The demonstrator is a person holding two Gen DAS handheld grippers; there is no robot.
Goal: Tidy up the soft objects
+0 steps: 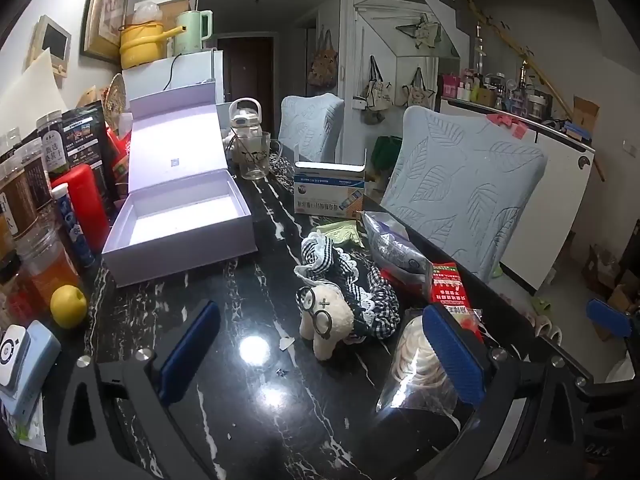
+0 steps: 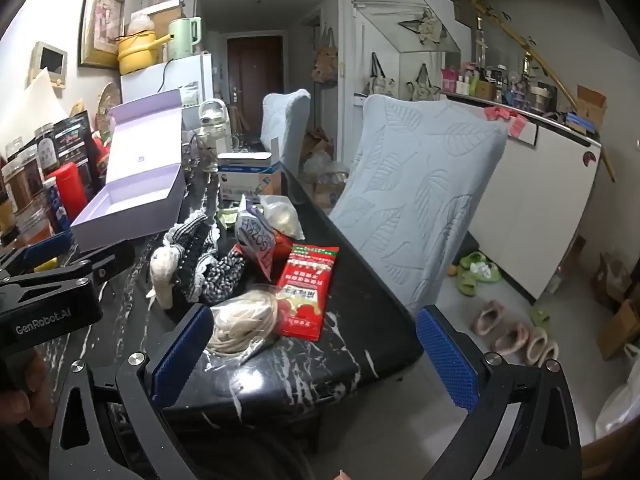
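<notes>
Both grippers, left gripper [image 1: 320,352] and right gripper [image 2: 316,356], hover jaws spread; best pinch plush sheep [image 1: 326,320] mid-body, then lift into open lavender box [image 1: 180,216].

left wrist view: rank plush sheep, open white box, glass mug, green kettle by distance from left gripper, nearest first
From the left gripper, jaws open:
1. plush sheep, just ahead between the fingers, slightly right.
2. open white box, ahead on the left of the table.
3. glass mug, behind the box near the table's far end.
4. green kettle, farthest, up on the white fridge.
</notes>
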